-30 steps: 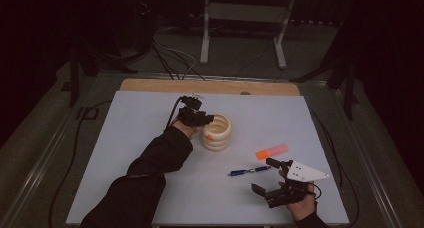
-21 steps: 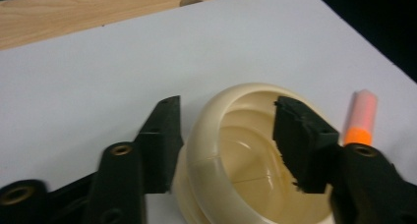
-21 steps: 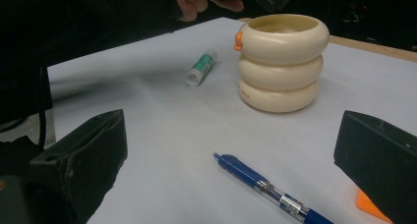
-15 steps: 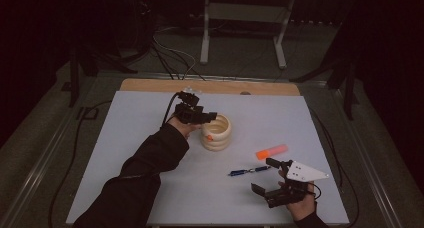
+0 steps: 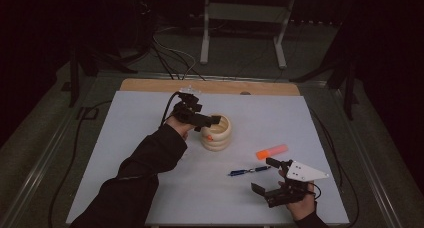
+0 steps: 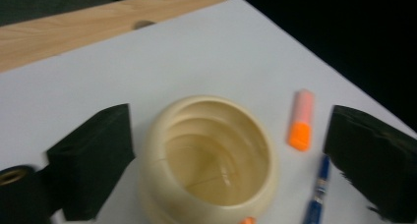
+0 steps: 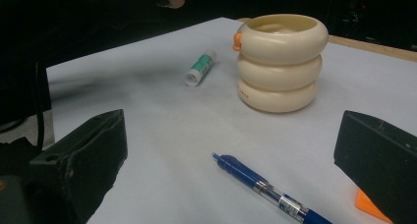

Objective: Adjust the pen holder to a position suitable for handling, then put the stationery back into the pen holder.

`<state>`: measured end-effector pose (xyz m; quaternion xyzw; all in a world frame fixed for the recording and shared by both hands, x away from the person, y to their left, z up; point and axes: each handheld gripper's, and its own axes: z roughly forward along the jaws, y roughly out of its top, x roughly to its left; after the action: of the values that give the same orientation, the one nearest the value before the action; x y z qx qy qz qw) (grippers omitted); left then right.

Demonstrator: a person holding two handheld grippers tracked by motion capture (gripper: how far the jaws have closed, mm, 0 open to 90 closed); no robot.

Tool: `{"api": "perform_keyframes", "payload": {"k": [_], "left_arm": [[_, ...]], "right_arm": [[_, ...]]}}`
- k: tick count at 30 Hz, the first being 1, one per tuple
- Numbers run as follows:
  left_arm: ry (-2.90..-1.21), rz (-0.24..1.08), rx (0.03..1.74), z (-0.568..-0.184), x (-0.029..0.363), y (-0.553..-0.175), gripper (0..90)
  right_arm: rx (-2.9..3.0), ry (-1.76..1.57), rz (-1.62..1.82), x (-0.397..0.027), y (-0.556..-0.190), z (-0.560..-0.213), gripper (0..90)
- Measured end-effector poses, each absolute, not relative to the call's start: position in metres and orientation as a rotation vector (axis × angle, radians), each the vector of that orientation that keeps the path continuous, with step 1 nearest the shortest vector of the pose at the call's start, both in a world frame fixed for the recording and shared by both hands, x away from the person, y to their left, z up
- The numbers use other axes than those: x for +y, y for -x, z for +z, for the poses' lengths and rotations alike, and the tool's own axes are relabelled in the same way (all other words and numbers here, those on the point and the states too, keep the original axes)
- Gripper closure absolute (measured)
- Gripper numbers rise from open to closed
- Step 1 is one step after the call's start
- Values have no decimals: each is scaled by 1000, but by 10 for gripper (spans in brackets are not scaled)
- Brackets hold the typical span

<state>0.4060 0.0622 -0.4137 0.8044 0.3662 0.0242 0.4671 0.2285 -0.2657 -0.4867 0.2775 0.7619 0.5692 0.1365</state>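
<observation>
The left tool (image 5: pixel 206 122) hovers over the cream ribbed cup (image 5: pixel 216 133), its jaws spread wide and empty; in the left gripper view the cup's open mouth (image 6: pixel 209 153) sits right between them, facing up. The cup stands upright on the white counter (image 5: pixel 150 118), its axis vertical, built like three stacked rings. A small orange bit clings to its rim (image 7: pixel 237 41); I cannot tell what it is.

Beyond the left tool's right jaw lies an orange highlighter (image 6: pixel 300 120), and just beside it a blue pen (image 6: pixel 317 192), partly cut off by the frame edge.

The right tool (image 5: pixel 270 179) rests low at the near edge of the counter, jaws also wide apart, gripping nothing. The blue pen (image 7: pixel 268 189) lies between its jaws, long axis slanting, tip pointing towards the cup. Only a corner of the highlighter (image 7: pixel 370 204) peeps out behind its right jaw. Farther ahead, left of the cup, a green-and-white tube (image 7: pixel 199 69) lies on the counter; its label is too small to read. The left sleeve (image 5: pixel 150 158) stretches across the counter, dark against dark surroundings.
</observation>
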Motion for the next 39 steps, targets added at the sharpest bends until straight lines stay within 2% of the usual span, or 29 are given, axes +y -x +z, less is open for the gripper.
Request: {"api": "perform_keyframes", "payload": {"k": [12,20,39], "left_arm": [[-1969,12,760,-409,61,-398,11],[-1978,31,675,-405,55,-386,11],[-2025,-14,446,-411,35,-349,11]], "right_arm": [[2204,-801,1647,-266,-228,-486,0],[2203,-802,1649,-266,-229,-486,0],[2165,-832,1676,-271,-230,-482,0]]}}
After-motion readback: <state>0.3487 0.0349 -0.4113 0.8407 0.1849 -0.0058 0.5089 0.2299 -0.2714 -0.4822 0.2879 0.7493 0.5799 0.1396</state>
